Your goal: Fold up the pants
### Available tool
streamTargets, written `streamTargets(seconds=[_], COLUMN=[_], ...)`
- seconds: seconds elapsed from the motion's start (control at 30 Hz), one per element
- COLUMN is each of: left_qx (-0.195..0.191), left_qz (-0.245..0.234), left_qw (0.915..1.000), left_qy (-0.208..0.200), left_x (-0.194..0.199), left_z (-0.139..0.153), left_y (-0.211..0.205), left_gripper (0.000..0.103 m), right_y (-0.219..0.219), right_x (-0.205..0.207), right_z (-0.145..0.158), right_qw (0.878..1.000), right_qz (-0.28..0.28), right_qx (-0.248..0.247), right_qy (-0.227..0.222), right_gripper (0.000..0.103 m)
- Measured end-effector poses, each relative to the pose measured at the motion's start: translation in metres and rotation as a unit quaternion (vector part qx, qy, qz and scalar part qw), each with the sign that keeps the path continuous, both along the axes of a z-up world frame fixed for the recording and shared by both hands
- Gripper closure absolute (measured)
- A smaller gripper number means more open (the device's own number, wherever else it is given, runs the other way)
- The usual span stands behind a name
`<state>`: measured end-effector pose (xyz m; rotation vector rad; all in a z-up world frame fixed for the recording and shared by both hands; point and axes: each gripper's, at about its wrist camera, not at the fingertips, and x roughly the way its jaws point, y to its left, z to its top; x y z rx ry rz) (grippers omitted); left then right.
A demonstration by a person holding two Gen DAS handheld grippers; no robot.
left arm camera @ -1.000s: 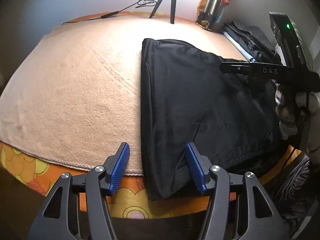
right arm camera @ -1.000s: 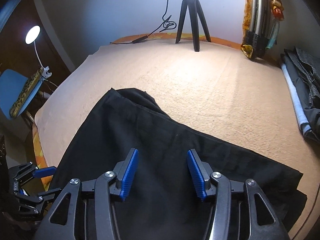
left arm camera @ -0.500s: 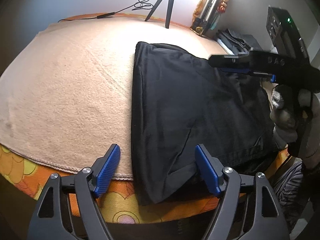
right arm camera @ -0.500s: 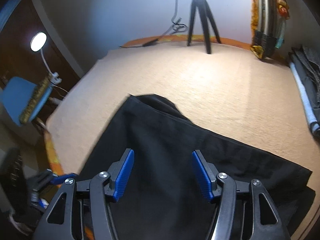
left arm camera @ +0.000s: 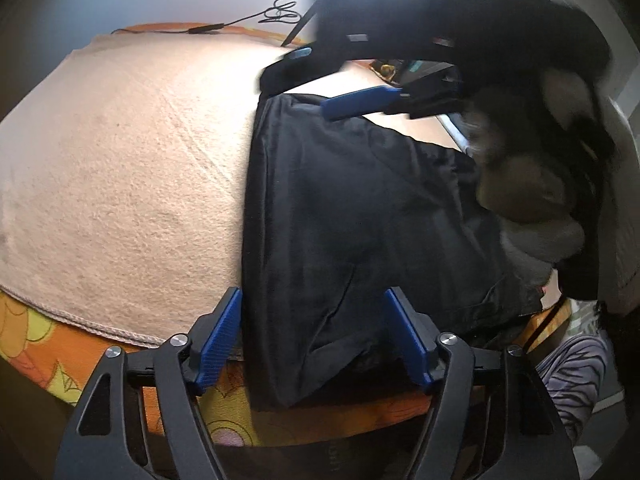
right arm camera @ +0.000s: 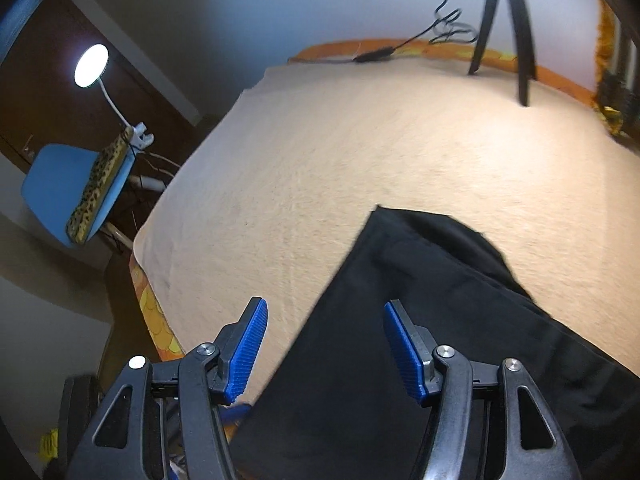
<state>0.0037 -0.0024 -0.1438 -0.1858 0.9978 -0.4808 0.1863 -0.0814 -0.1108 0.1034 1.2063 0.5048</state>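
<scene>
The black pants (left arm camera: 352, 216) lie folded flat on the beige blanket (left arm camera: 128, 168), one end hanging over the near bed edge. My left gripper (left arm camera: 316, 340) is open, its blue pads on either side of that hanging end, holding nothing. My right gripper (right arm camera: 324, 344) is open and empty above the pants (right arm camera: 420, 340), near their left fold edge. In the left wrist view the right gripper (left arm camera: 340, 80) shows high over the pants' far corner, held by a gloved hand (left arm camera: 532, 200).
A black tripod (right arm camera: 504, 28) and a cable (right arm camera: 384, 54) stand at the far bed edge. A lamp (right arm camera: 92, 60) and a blue chair (right arm camera: 68, 184) are off the left side. The orange floral sheet (left arm camera: 48, 348) shows along the near edge.
The right gripper has swung left and forward over the pants toward their far left corner. The left gripper has moved in closer, its pads now straddling the hanging end.
</scene>
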Motion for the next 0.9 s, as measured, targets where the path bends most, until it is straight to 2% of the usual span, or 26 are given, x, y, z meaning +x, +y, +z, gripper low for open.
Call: streamTargets(seconds=[0.1,0.2,0.27,0.53,0.63,0.7,0.73,0.9], left_qx=[0.003,-0.022,-0.04,-0.032,-0.028,-0.024,-0.018,0.004], left_qz=[-0.004,-0.001,-0.002,-0.015,-0.011,-0.008,-0.007,-0.003], left_qw=[1.0,0.9997,0.9992,0.999,0.9992,0.9994,0.9995,0.9996], left_qy=[-0.008,-0.007,-0.009,-0.027,-0.027,-0.025,-0.026,-0.027], left_x=[-0.005,-0.007,-0.007,-0.012,-0.015,-0.013,-0.013,-0.013], left_z=[0.001,0.003,0.005,0.012,0.013,0.013,0.012,0.01], left_y=[-0.002,0.004,0.008,-0.005,-0.006,-0.01,-0.011,-0.012], left_gripper=[0.043,0.049,0.049,0.049,0.049,0.049,0.049,0.046], right_y=[0.016,0.028,0.032,0.063,0.071,0.072,0.071,0.05], right_x=[0.006,0.011,0.013,0.013,0.009,0.008,0.007,0.007], right_z=[-0.012,-0.022,-0.029,-0.049,-0.052,-0.052,-0.052,-0.05], right_qw=[0.999,0.997,0.996,0.989,0.985,0.983,0.983,0.99], right_qz=[0.004,0.004,0.002,0.01,0.018,0.022,0.024,0.014], right_qx=[-0.026,-0.065,-0.077,-0.141,-0.166,-0.178,-0.179,-0.137], right_qy=[0.026,0.034,0.043,0.047,0.035,0.029,0.028,0.04], right_gripper=[0.04,0.04,0.041,0.041,0.048,0.06,0.062,0.087])
